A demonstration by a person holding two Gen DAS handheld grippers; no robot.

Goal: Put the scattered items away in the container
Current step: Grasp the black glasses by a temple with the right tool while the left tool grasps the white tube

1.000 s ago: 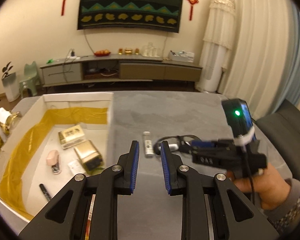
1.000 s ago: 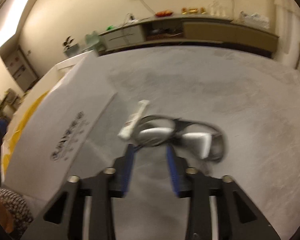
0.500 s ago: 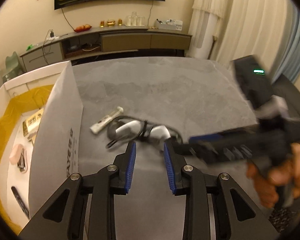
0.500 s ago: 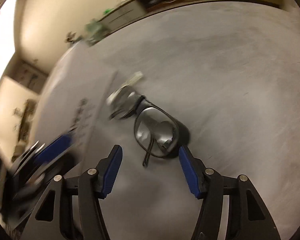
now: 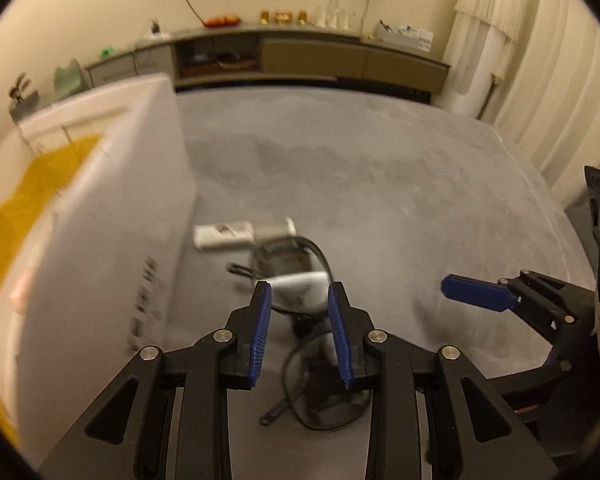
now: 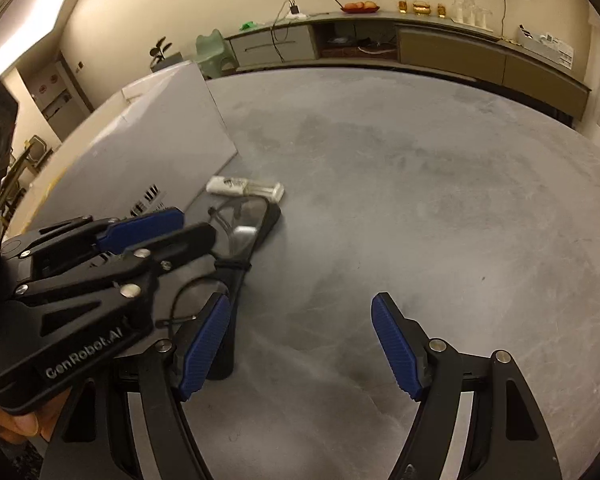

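Black-framed glasses (image 5: 296, 268) lie on the grey table (image 5: 380, 180), close to the white box (image 5: 112, 240) with a yellow lining. My left gripper (image 5: 300, 308) hangs low over them, open, its blue pads on either side of the bridge without visibly pressing. In the right wrist view the glasses (image 6: 256, 216) lie partly under the left gripper (image 6: 168, 232). My right gripper (image 6: 300, 340) is opening wide over bare table, with nothing between its pads; its left finger (image 6: 204, 344) stands beside the near lens. A white tube (image 5: 240, 234) (image 6: 244, 186) lies just beyond the glasses.
The box's tall side wall (image 6: 160, 140) stands left of the glasses. The table runs bare to the right and far side (image 6: 420, 160). A low cabinet (image 6: 420, 44) lines the back wall. One finger of the right gripper (image 5: 476, 292) reaches in from the right.
My left gripper came down and forward from above the box to straddle the glasses. The right gripper's jaws spread wider and now stand to the right of the glasses.
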